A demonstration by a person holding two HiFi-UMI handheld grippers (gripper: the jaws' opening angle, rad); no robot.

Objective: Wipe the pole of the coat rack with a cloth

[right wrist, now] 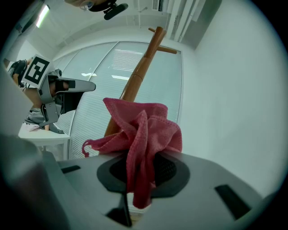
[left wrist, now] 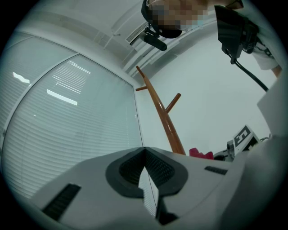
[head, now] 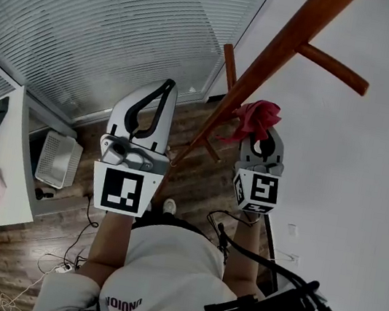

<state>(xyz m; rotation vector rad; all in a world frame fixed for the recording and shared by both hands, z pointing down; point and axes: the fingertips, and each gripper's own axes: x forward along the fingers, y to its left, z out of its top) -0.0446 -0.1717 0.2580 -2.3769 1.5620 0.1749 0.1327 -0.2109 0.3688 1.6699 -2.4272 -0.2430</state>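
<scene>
While the right gripper (head: 262, 137) clamps a crumpled red cloth (head: 257, 117) beside the brown wooden coat-rack pole (head: 270, 57), and the left gripper (head: 166, 86) is closed and empty, wiping looks about to start: press on, then slide.

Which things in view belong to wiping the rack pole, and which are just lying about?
Job: coat rack pole, red cloth, right gripper holding it.
Lying about: white basket, floor cables, white desk; left gripper shut and empty.

Pinkish-red woven cloth (right wrist: 145, 130); reddish-brown wooden coat rack pole (head: 270, 57); pale grey left gripper (head: 166, 87) and right gripper (head: 260, 138) with black-and-white square-patterned marker cubes (head: 123, 191); white slatted blinds (head: 128, 22).
</scene>
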